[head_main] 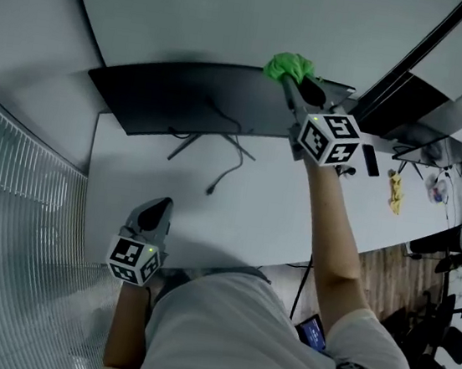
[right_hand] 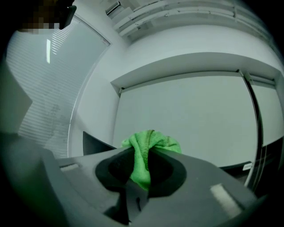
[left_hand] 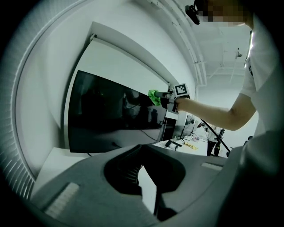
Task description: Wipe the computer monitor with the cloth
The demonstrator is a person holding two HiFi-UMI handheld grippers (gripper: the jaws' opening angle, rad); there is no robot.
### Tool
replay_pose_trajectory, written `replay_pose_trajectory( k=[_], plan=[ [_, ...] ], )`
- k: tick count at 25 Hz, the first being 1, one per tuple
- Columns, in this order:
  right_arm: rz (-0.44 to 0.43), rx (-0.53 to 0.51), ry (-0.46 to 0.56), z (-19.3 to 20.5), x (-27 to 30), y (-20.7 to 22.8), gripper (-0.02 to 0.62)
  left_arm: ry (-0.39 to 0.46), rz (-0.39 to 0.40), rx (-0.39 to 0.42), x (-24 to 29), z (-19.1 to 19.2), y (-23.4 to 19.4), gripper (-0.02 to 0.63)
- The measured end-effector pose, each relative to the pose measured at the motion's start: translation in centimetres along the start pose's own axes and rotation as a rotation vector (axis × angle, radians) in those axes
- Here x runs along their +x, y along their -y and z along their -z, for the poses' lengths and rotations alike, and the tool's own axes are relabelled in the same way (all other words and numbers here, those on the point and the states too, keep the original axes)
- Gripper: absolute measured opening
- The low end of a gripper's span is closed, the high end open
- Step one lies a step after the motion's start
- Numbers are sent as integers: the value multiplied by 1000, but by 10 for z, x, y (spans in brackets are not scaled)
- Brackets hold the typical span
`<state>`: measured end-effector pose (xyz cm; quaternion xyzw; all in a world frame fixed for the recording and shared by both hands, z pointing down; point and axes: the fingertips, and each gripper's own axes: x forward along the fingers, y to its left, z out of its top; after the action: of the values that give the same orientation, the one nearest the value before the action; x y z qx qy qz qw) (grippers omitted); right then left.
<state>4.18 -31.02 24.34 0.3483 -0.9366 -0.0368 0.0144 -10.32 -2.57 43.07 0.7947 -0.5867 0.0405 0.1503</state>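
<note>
A wide black monitor (head_main: pixel 183 97) stands at the back of a white desk (head_main: pixel 295 213); its dark screen (left_hand: pixel 115 115) fills the left gripper view. My right gripper (head_main: pixel 299 83) is raised at the monitor's top right edge, shut on a bunched green cloth (head_main: pixel 289 65). In the right gripper view the cloth (right_hand: pixel 148 142) sticks up between the jaws of the right gripper (right_hand: pixel 141 177), with a corner of the monitor (right_hand: pixel 93 142) behind. The left gripper view shows the cloth (left_hand: pixel 154 95) against the screen's upper right. My left gripper (head_main: pixel 153 211) rests low near the desk's front edge, jaws together, holding nothing.
A loose black cable (head_main: pixel 225 162) trails on the desk behind the monitor stand. A dark slim object (head_main: pixel 370 160) and a small yellow item (head_main: pixel 395 193) lie at the desk's right. Window blinds (head_main: pixel 7 217) run along the left. A second screen (head_main: pixel 411 102) stands further right.
</note>
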Motion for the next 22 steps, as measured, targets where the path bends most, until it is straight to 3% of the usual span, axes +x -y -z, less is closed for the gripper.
replay_pose_trajectory(
  k=[8, 14, 19, 22],
  plan=[
    [-53, 9, -1, -1, 27, -57, 77, 14, -41, 3, -38, -3, -25, 8],
    [-59, 18, 11, -6, 44, -87, 77, 12, -83, -2, -72, 3, -46, 8],
    [-46, 7, 4, 13, 57, -107, 77, 22, -113, -16, -88, 33, -70, 8],
    [-50, 17, 3, -1, 65, -117, 77, 23, -130, -18, -102, 21, -79, 8]
  ],
)
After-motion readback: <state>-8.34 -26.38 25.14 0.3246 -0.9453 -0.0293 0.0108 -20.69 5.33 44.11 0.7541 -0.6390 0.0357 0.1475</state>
